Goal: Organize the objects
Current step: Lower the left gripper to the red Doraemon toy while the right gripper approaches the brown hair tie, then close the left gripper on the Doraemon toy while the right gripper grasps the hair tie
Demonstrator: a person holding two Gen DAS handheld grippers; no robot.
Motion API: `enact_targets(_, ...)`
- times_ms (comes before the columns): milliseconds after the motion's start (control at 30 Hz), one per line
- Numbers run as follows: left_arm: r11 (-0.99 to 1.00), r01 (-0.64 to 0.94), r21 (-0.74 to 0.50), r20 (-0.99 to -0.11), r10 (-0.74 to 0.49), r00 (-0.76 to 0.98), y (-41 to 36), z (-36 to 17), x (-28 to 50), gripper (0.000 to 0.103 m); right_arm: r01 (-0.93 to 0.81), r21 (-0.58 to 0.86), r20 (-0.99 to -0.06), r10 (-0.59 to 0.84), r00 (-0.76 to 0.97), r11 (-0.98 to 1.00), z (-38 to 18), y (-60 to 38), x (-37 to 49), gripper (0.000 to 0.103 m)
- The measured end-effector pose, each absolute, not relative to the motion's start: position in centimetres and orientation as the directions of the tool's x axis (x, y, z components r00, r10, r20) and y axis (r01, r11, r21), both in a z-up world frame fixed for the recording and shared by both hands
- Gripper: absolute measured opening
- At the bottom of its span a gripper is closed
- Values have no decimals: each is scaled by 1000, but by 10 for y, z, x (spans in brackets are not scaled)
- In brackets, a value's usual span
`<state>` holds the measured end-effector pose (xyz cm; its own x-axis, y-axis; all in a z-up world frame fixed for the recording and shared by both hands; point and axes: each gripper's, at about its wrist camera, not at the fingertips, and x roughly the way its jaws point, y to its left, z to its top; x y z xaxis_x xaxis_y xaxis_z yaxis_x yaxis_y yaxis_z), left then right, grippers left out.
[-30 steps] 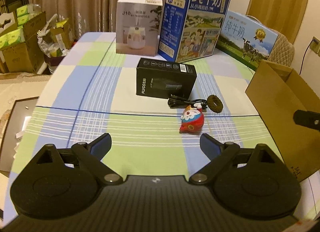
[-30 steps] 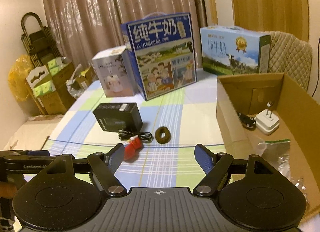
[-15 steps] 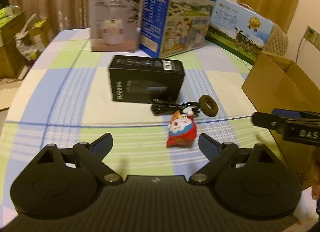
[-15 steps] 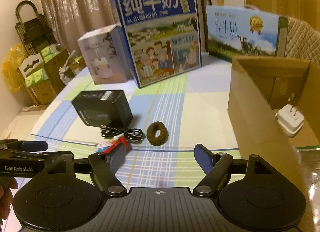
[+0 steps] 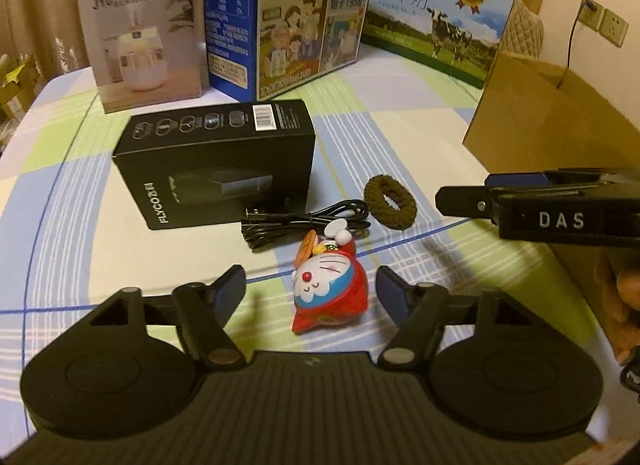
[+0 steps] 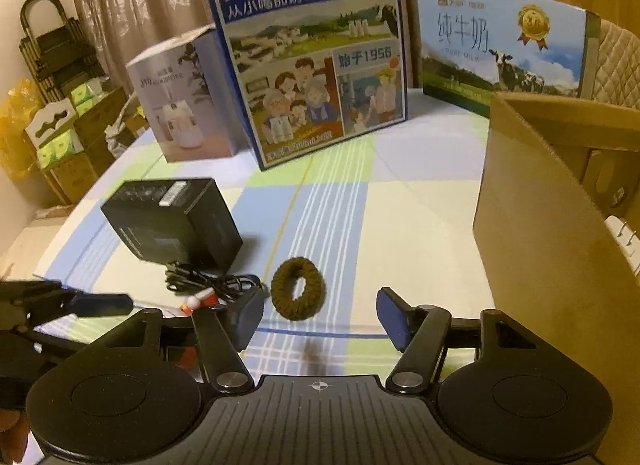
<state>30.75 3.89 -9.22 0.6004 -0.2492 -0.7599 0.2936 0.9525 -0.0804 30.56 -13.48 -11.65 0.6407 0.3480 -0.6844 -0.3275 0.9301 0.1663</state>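
Observation:
A red and blue cat toy [image 5: 330, 293] lies on the checked tablecloth between the fingers of my left gripper [image 5: 311, 287]. Its jaws are closing, with a gap still on each side of the toy. A brown hair tie [image 6: 298, 293] lies just ahead of my right gripper [image 6: 320, 315], in line with the gap between its fingers. Those jaws are closing too and touch nothing. A coiled black cable [image 5: 304, 221] and a black product box [image 5: 216, 169] lie behind the toy. In the left wrist view the right gripper [image 5: 444, 199] reaches in beside the hair tie [image 5: 390, 203].
An open cardboard box [image 6: 540, 233] stands at the right edge of the table. At the back stand a white humidifier box [image 5: 144, 37], a tall blue milk carton [image 6: 312, 57] and a flat milk carton [image 5: 436, 21]. Shelves and boxes stand off the table's left.
Both grippers have come forward and down toward the table and their jaws have narrowed. The toy now sits between the left fingers, and the hair tie is close to the right fingertips.

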Motion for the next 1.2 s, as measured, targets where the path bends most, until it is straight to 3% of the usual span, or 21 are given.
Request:
enact_targets(300, 940, 311, -139, -759, -303, 577, 44, -100, 322, 62, -329, 152, -691, 338, 639, 932, -127, -134, 319, 60)
enact_targets(467, 933, 326, -151, -762, -320, 562, 38, -104, 322, 44, -346, 142, -693, 342, 635, 928, -130, -128, 320, 60)
enact_targets(567, 933, 331, -144, -769, -315, 556, 35, -107, 321, 40, -349, 143, -693, 345, 633, 926, -131, -126, 322, 60)
enact_targets(900, 943, 313, -112, -793, -274, 544, 47, -99, 320, 39, -394, 106, -695, 352, 627, 913, -143, -109, 329, 60)
enact_targets(1200, 947, 310, -81, -797, -248, 550, 49, -100, 321, 39, -438, 28, -697, 331, 636, 899, -159, -91, 339, 45)
